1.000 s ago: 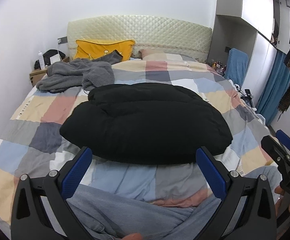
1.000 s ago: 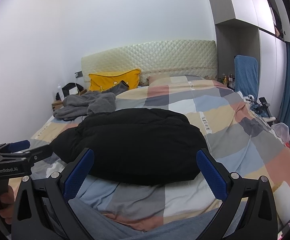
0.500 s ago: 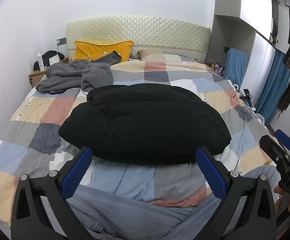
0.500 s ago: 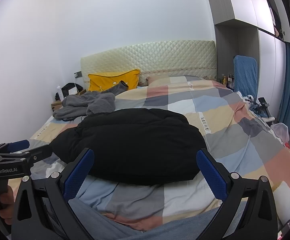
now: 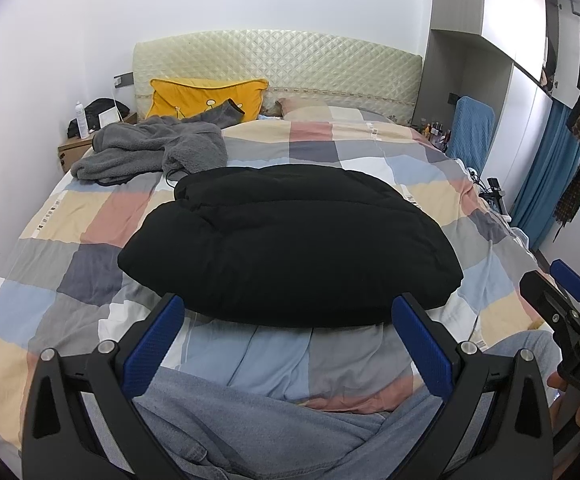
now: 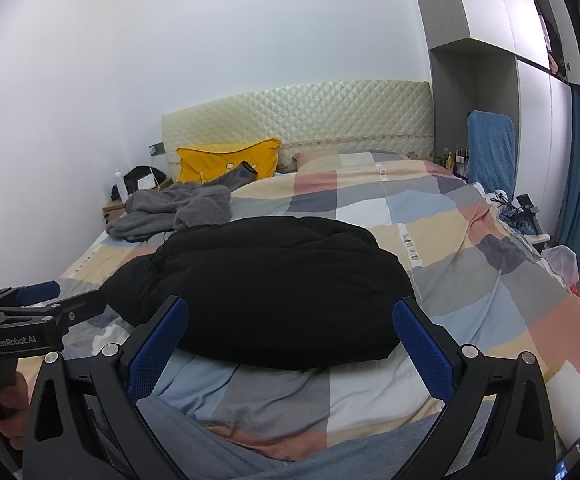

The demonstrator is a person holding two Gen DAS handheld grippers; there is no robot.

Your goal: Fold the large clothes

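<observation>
A black puffy jacket (image 5: 290, 240) lies folded into a compact bundle on the checkered bed cover (image 5: 70, 220); it also shows in the right wrist view (image 6: 266, 284). My left gripper (image 5: 288, 332) is open and empty, held near the bed's foot just short of the jacket's near edge. My right gripper (image 6: 290, 336) is open and empty, at the same distance from the jacket. Each gripper shows in the other's view: the right one (image 5: 562, 304) at the right edge, the left one (image 6: 42, 300) at the left edge.
A grey fleece garment (image 5: 150, 152) lies crumpled at the bed's far left, by a yellow pillow (image 5: 206, 96). A nightstand (image 5: 76, 148) stands left of the bed. A blue-covered chair (image 5: 470, 132) and wardrobe stand right. The person's grey trousers (image 5: 270, 432) fill the foreground.
Both grippers have tilted up and drawn back slightly; the jacket sits a little lower in both views. The jacket itself has not moved.
</observation>
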